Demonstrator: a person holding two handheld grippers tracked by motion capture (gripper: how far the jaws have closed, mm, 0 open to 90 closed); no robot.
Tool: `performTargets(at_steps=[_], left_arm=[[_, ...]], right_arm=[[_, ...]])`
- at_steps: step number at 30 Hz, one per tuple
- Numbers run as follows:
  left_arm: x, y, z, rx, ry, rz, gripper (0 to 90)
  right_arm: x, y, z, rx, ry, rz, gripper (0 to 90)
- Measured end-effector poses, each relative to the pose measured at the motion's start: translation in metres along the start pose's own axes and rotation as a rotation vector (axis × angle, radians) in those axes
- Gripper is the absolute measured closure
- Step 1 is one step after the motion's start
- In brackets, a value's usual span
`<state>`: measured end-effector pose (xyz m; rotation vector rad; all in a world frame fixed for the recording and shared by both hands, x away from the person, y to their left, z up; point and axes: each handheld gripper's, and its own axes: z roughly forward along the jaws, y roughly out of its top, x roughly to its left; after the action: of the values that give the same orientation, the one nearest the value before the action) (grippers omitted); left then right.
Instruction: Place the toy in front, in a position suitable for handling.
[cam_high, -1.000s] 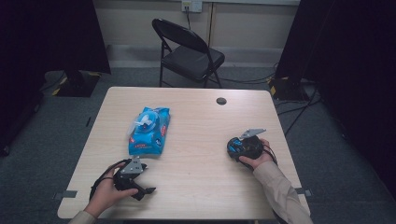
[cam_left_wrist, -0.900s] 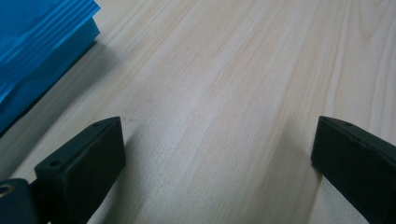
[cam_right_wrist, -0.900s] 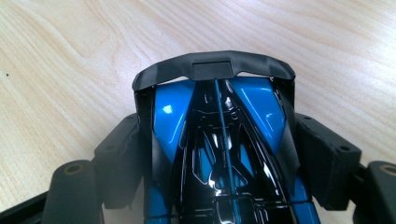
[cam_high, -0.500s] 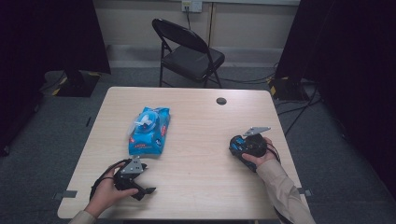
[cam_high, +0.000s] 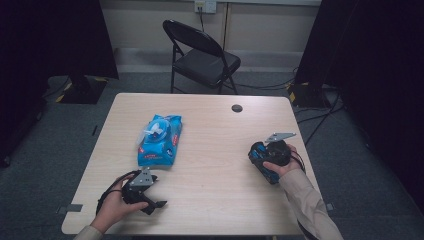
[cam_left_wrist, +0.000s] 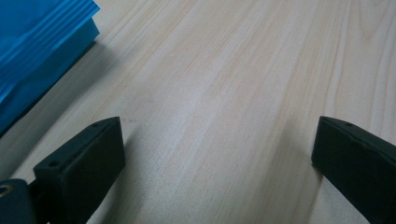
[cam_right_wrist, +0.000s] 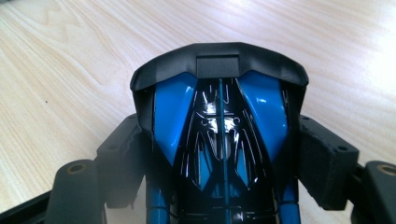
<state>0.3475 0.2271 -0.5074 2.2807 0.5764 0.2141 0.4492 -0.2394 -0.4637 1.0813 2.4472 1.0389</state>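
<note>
Right tool (cam_right_wrist: 219, 154) clamps blue-black toy car (cam_right_wrist: 219, 135) above worktop (cam_high: 215, 165); left tool (cam_left_wrist: 219, 154) jaws wide apart, nothing between, near blue pack (cam_high: 160, 140).

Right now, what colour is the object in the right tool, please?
Glossy blue and black object, best in the right gripper view.

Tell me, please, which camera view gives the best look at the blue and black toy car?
The right gripper view: the toy car sits close up between the right tongs, its spoiler and glossy blue panels clear. The high view shows it small and dark in the right hand.
</note>
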Motion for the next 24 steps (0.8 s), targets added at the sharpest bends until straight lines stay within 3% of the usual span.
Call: performTargets(at_steps=[12, 18, 24], left_arm=[[0.0, 0.0, 0.0, 0.002, -0.002, 0.001, 1.8], [0.0, 0.0, 0.0, 0.003, -0.002, 0.002, 1.3], [0.0, 0.0, 0.0, 0.002, -0.003, 0.002, 1.2]], right_arm=[[0.02, 0.026, -0.002, -0.016, 0.043, -0.024, 25.9], [0.042, 0.042, 0.021, 0.022, 0.091, -0.031, 25.9], [0.055, 0.054, 0.048, 0.051, 0.068, 0.017, 25.8]])
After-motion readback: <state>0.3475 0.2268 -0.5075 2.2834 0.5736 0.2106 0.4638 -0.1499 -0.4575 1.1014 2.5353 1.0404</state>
